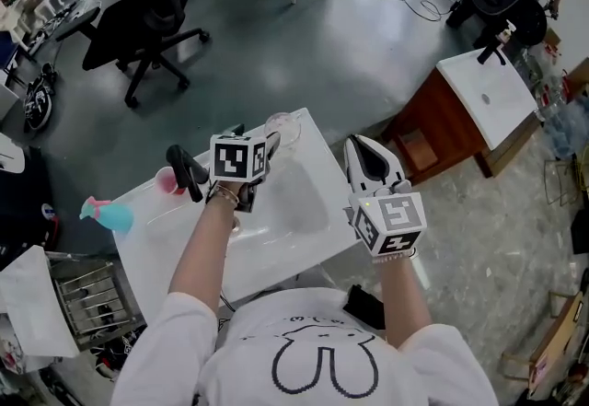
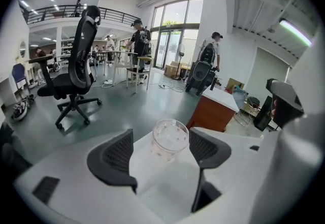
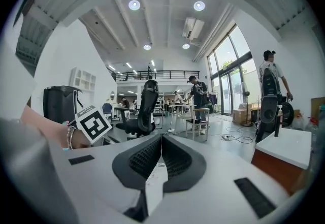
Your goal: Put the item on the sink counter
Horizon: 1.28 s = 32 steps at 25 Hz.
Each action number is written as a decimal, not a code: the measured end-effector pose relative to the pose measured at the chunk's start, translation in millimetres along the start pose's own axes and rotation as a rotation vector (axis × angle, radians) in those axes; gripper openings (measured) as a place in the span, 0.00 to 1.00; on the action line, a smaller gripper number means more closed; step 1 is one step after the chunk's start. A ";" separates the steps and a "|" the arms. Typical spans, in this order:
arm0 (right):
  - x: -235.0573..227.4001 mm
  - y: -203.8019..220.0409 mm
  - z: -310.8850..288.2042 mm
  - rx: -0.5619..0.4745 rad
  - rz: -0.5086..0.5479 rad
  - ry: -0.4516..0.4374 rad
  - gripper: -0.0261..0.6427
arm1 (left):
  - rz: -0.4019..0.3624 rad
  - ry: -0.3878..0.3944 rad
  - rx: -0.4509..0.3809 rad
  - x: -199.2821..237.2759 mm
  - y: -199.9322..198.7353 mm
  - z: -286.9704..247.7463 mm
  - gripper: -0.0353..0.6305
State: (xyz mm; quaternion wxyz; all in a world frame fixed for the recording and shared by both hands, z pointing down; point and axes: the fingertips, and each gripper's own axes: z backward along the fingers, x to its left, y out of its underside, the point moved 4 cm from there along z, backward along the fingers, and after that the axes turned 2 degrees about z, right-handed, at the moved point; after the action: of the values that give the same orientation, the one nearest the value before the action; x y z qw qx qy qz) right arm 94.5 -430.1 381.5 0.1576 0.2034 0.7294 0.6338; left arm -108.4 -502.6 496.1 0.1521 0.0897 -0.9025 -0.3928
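A clear glass cup (image 1: 283, 128) stands upright on the white sink counter (image 1: 313, 151), at its far edge beyond the basin. My left gripper (image 1: 268, 143) is open just behind it. In the left gripper view the cup (image 2: 171, 139) sits between the tips of the wide-spread fingers (image 2: 112, 159), and the pads do not touch it. My right gripper (image 1: 364, 148) hovers over the counter's right end, shut with nothing in it. In the right gripper view its jaws (image 3: 160, 142) are pressed together.
A black faucet (image 1: 185, 171), a pink cup (image 1: 167, 180) and a teal spray bottle (image 1: 107, 214) are at the counter's left. A dish rack (image 1: 87, 295) lies lower left. A wooden cabinet with a white top (image 1: 486, 96) stands to the right, an office chair (image 1: 147, 13) behind.
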 end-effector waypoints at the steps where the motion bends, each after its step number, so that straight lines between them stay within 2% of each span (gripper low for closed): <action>1: 2.9 -1.9 3.0 -0.005 -0.008 0.013 0.08 | -0.005 0.005 -0.012 0.1 0.9 7.6 0.58; 5: 14.0 -7.9 19.6 -0.028 -0.021 0.047 0.08 | -0.067 0.019 -0.088 -4.2 -0.4 42.4 0.57; 7: 18.7 -10.6 27.9 -0.038 -0.016 0.063 0.08 | -0.097 0.010 -0.136 -4.3 -3.8 59.5 0.53; 12: 30.9 -24.1 42.6 -0.077 -0.012 0.085 0.08 | -0.109 0.015 -0.242 -3.0 -12.7 99.9 0.48; 15: 37.1 -33.4 47.9 -0.102 0.007 0.081 0.08 | -0.115 0.047 -0.290 -6.7 -17.3 120.3 0.47; 20: 41.6 -47.0 58.8 -0.144 0.051 0.104 0.08 | -0.152 0.079 -0.405 -12.6 -25.9 157.2 0.33; 22: 44.1 -54.5 63.5 -0.171 0.080 0.106 0.08 | -0.187 0.055 -0.450 -13.9 -27.8 171.2 0.25; 26: 52.1 -62.9 68.6 -0.185 0.093 0.064 0.08 | -0.266 -0.042 -0.508 -15.6 -25.5 192.6 0.09; 32: 59.1 -73.1 79.9 -0.196 0.116 0.027 0.08 | -0.301 -0.086 -0.651 -31.1 -33.4 232.9 0.07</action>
State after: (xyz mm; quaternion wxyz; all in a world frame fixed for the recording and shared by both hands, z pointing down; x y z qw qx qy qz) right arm 75.1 -340.3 299.2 0.1301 0.2203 0.6529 0.7129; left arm -158.1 -357.6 314.8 0.0750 0.1521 -0.7124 -0.6810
